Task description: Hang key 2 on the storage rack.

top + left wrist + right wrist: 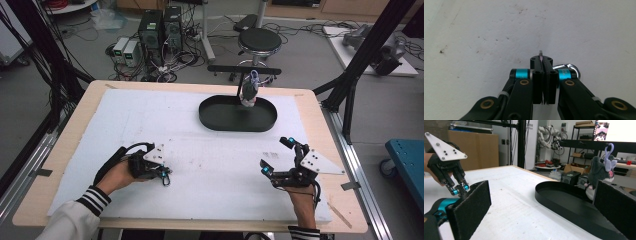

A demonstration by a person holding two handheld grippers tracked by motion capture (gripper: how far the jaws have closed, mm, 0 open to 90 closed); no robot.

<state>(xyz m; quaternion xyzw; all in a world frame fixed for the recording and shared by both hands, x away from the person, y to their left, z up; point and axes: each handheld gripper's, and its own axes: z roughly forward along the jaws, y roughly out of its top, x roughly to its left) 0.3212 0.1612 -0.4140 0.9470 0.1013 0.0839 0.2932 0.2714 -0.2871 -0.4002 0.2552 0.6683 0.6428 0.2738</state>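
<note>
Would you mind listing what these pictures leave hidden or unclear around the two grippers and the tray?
- Left gripper, left gripper view: its shut jaws cover most of a thin metal piece and a silver ring; what they belong to is unclear.
- Plush toy, right gripper view: the right gripper's jaw pad hides its lower part.
- Black tray, high view: the toy hides its contact with the tray floor.

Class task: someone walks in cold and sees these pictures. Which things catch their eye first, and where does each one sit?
A grey plush toy with a lilac clip stands upright at the far side of the black oval tray on the white mat. Near left, the left gripper is shut on a thin metal piece with a silver ring beside it. Near right, the right gripper stands open.
</note>
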